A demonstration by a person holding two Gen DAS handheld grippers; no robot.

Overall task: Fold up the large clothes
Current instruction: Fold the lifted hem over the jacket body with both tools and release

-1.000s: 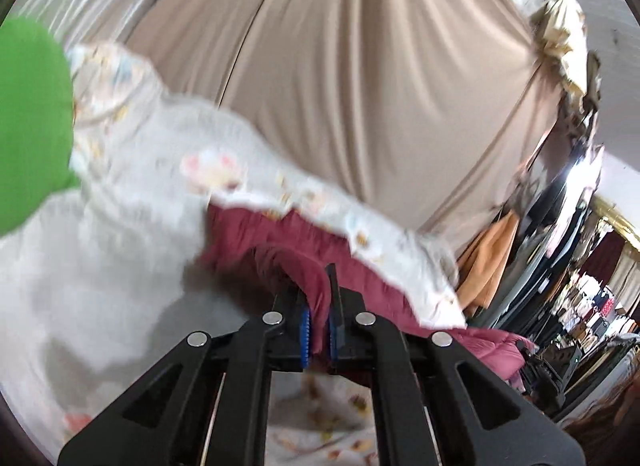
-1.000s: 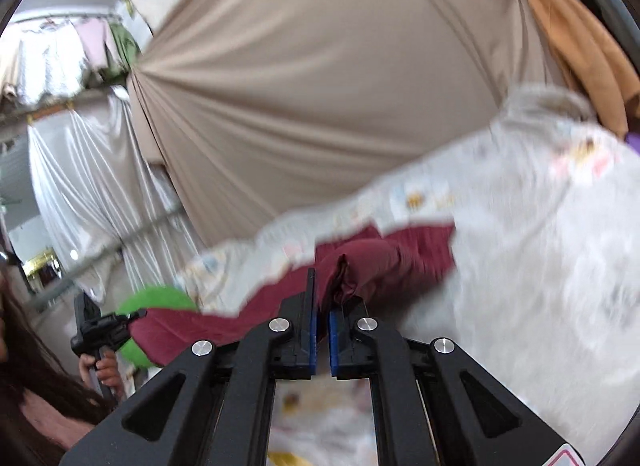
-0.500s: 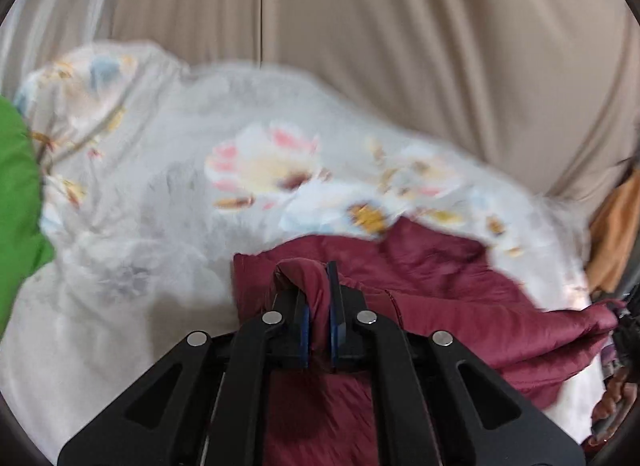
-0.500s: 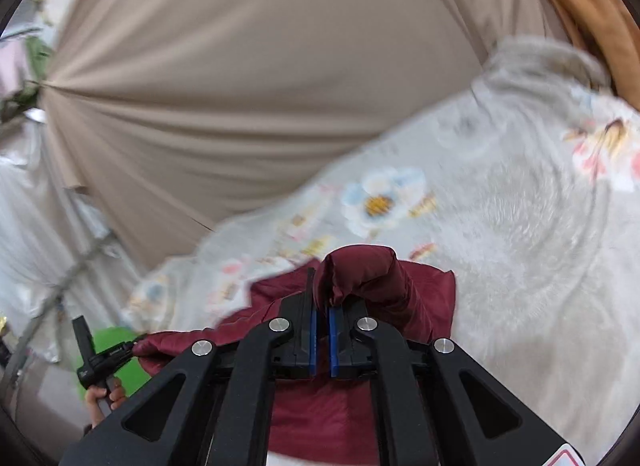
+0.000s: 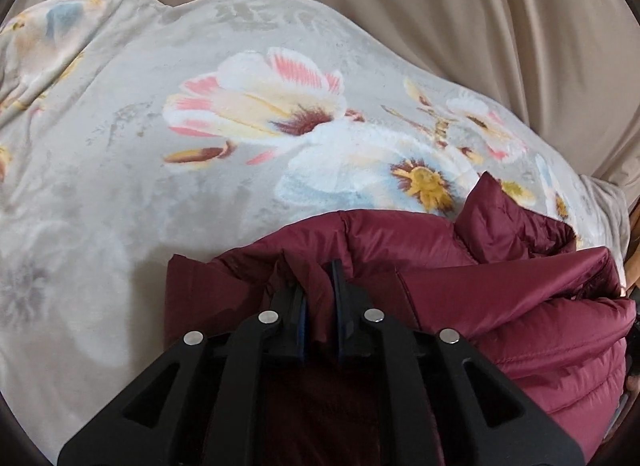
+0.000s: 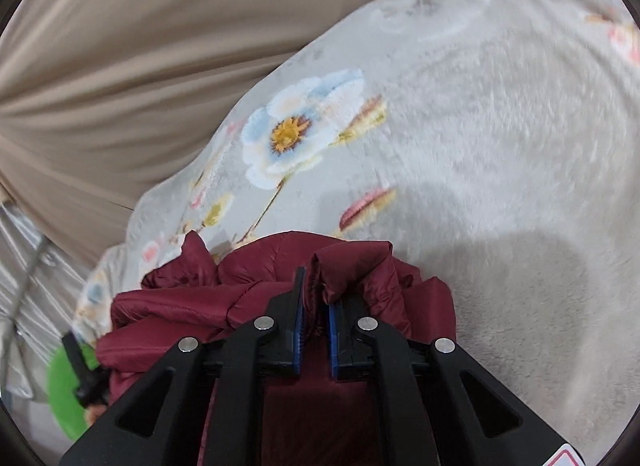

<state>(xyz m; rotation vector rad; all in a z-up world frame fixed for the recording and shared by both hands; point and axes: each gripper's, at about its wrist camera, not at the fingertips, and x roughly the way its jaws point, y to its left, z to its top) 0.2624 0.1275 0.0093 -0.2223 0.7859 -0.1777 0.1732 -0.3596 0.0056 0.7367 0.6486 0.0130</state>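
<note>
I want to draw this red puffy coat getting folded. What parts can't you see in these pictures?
- Maroon jacket: its near part is hidden behind the left gripper in the left wrist view, and the right edge cuts it off.
- Same jacket in the right wrist view: the right gripper covers its near part.
- Green object: blurred and cut by the lens rim; I can't tell what it is.

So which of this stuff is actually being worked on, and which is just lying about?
In the job:
maroon puffer jacket
left gripper, clamped on it
right gripper, clamped on it

Just there:
floral blanket underneath
beige curtain behind
green object, at the edge
</note>
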